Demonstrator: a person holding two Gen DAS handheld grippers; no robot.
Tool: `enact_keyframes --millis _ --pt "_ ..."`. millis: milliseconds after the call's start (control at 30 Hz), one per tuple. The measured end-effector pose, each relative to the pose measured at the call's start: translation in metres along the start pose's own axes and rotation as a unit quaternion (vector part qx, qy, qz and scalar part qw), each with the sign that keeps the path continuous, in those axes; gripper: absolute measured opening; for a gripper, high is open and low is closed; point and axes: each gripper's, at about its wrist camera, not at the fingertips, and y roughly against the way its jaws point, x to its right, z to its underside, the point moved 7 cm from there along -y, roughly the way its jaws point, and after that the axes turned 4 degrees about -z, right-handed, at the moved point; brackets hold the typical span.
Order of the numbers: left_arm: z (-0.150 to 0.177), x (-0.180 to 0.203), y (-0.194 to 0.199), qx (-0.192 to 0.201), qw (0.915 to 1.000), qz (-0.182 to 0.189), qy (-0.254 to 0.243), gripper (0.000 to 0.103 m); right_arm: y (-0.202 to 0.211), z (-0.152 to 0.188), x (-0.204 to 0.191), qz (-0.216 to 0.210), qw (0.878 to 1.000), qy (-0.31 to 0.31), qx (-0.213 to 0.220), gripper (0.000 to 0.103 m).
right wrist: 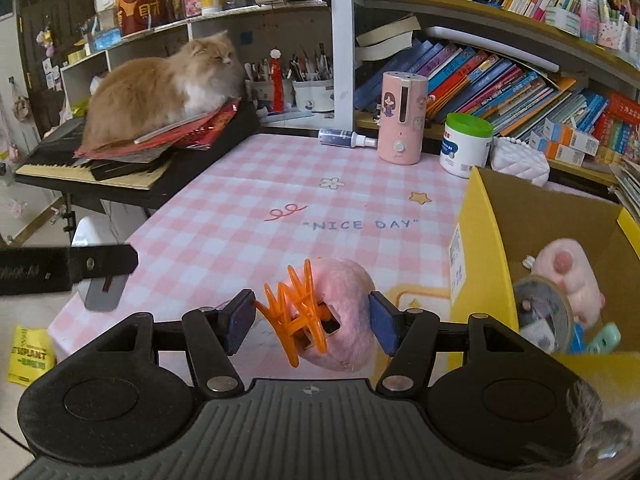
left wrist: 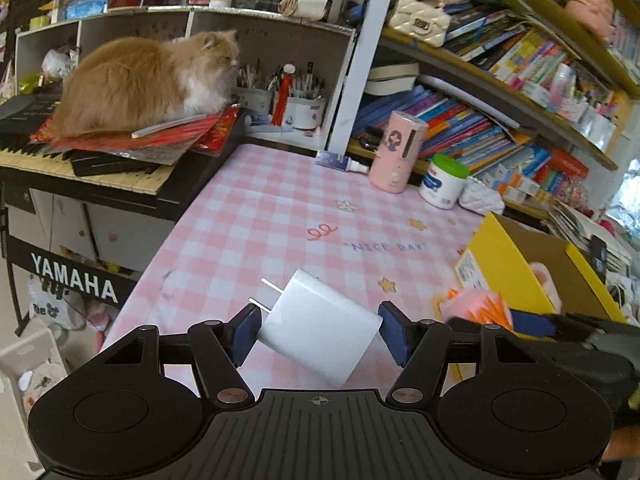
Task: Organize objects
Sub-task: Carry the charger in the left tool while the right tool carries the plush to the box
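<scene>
My left gripper [left wrist: 318, 330] is shut on a white plug charger [left wrist: 320, 330] and holds it above the pink checked tablecloth [left wrist: 280, 208], prongs pointing up left. My right gripper [right wrist: 312, 322] is shut on a pink fluffy hair clip with orange teeth [right wrist: 320, 320], held above the cloth just left of the yellow cardboard box [right wrist: 476, 248]. The clip also shows in the left wrist view [left wrist: 476, 306] beside the box [left wrist: 500, 264]. The box holds a pink plush toy [right wrist: 568, 280], a tape roll [right wrist: 544, 312] and a teal item [right wrist: 600, 340].
An orange cat [right wrist: 168, 84] lies on red papers on a Yamaha keyboard [left wrist: 72, 280] at the left. A pink humidifier [right wrist: 400, 116], a green-lidded jar [right wrist: 466, 144], a spray bottle [right wrist: 344, 138] and a white quilted bag [right wrist: 520, 160] stand at the table's back. Bookshelves rise behind.
</scene>
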Motion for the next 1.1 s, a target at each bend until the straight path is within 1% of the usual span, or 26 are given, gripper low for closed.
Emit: enact_keyframes --millis 167,267,333,433,567,667,800,967,1100 --pt "0.029 -0.006 0.038 -0.002 1.0000 -0.001 0.000 0.064 0.022 0.017 -0.026 -0.017 1.000 0.006 -0.004 0.059" --pt "0.046 -0.010 0.056 -0.010 0.9999 0.002 0.004 0.064 0.043 0.031 -0.046 -0.023 0.999 0.025 0.008 0.059" --pt "0.055 -0.009 0.067 -0.011 0.9999 0.007 0.004 0.064 0.058 0.041 -0.054 -0.024 0.999 0.030 0.016 0.059" --pt "0.070 -0.002 0.079 -0.016 0.9996 0.020 -0.006 0.064 0.076 0.060 -0.057 -0.016 1.000 0.021 0.013 0.059" --pt "0.086 0.015 0.086 -0.032 0.9980 0.048 -0.027 0.064 0.098 0.089 -0.045 0.005 1.000 -0.016 0.001 0.059" --pt "0.092 0.033 0.089 -0.039 0.9953 0.071 -0.053 0.064 0.115 0.106 -0.033 0.019 0.999 -0.041 -0.006 0.059" --pt "0.099 0.053 0.094 -0.041 0.9911 0.100 -0.078 0.064 0.134 0.118 -0.016 0.046 0.996 -0.072 -0.005 0.059" --pt "0.105 0.080 0.092 -0.048 0.9858 0.129 -0.096 0.064 0.153 0.135 0.000 0.069 0.993 -0.092 -0.010 0.059" --pt "0.109 0.108 0.087 -0.057 0.9793 0.155 -0.117 0.064 0.167 0.145 0.021 0.095 0.989 -0.114 -0.008 0.059"
